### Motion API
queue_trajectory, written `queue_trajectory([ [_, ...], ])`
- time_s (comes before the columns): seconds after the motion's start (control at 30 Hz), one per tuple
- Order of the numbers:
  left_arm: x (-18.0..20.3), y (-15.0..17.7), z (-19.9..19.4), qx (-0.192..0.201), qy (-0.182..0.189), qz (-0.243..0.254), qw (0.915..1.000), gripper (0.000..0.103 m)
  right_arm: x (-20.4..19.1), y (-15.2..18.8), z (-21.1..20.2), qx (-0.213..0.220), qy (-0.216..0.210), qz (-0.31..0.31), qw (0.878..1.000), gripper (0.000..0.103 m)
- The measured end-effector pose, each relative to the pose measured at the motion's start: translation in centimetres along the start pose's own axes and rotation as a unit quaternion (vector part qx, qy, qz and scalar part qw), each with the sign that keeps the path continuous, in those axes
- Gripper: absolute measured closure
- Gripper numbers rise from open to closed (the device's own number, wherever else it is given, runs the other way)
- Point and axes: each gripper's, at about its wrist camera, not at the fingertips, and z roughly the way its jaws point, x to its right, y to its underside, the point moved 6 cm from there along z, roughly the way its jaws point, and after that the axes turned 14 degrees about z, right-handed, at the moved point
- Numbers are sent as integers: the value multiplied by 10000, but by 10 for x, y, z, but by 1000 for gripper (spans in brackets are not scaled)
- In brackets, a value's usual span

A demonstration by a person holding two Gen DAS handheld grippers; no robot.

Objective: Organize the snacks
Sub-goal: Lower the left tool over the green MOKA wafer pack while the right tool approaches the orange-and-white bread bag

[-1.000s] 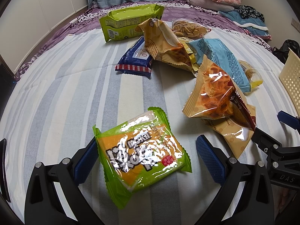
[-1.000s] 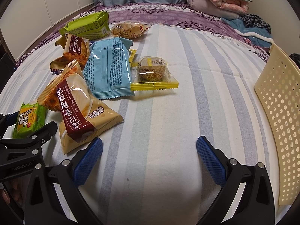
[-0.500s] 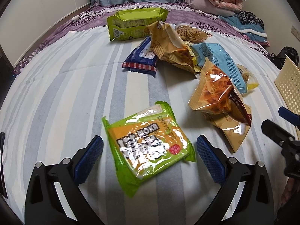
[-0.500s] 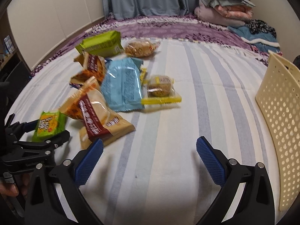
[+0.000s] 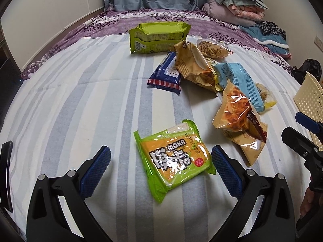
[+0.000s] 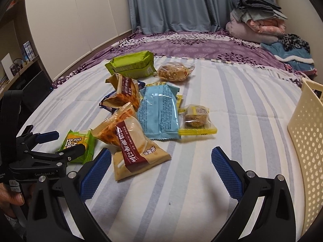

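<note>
Several snack packs lie on a striped bedspread. A green and orange MOKA pack [image 5: 174,157] lies flat just ahead of my open, empty left gripper [image 5: 161,159], nearer its right finger; it also shows in the right wrist view [image 6: 77,144]. A tan and maroon chip bag [image 5: 240,119] lies to its right and sits by my right gripper's left finger [image 6: 131,141]. My right gripper [image 6: 161,159] is open and empty above bare bedspread. A cream perforated basket [image 6: 306,141] stands at the right.
Farther back lie a light blue pack [image 6: 159,113], a yellow-edged cake pack [image 6: 196,119], a second tan bag [image 5: 193,66], a navy pack [image 5: 166,74], a clear cracker bag [image 6: 174,72] and a green box pack [image 5: 157,37]. Folded bedding [image 6: 256,26] is piled behind.
Both grippers have lifted and pulled back, so more of the bed shows. The MOKA pack now sits farther forward between the left fingers. No snack has moved.
</note>
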Motion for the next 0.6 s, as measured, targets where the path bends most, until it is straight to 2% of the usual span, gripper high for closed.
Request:
queue_trajectory([
  [0.13, -3, 0, 0, 35, 18, -25, 10000, 2, -6, 0, -1, 39, -74, -145, 9999, 5],
  [0.5, -5, 4, 4, 104, 113, -58, 9999, 2, -18, 6, 9, -205, -197, -439, 9986, 5],
  [0.6, -3, 3, 4, 177, 234, -79, 9995, 10, -23, 8, 14, -303, -258, -464, 9981, 5],
])
